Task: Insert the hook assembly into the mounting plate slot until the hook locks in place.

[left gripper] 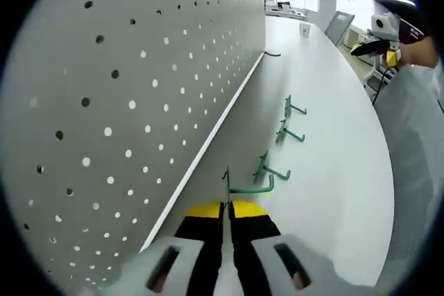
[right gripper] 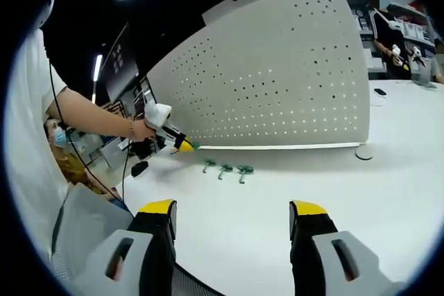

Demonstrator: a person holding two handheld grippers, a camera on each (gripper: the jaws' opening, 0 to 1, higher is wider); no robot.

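Observation:
My left gripper (left gripper: 227, 207) is shut on a green hook (left gripper: 254, 187), whose arm sticks out to the right of the yellow jaw tips. It is held close beside the grey perforated mounting plate (left gripper: 139, 88), near where the plate meets the white table. Three more green hooks (left gripper: 272, 169) lie in a row on the table ahead. In the right gripper view, a hand holds the left gripper (right gripper: 187, 145) with the green hook (right gripper: 195, 145) at the mounting plate's (right gripper: 277, 81) lower left corner. My right gripper (right gripper: 234, 214) stands open, well back over the table.
The three loose hooks (right gripper: 226, 169) lie on the white table (right gripper: 333, 192) in front of the plate. A small round disc (right gripper: 363, 152) sits at the plate's right end. The person's sleeve (left gripper: 416, 123) runs along the table's right edge. People stand at benches (right gripper: 388, 39) behind.

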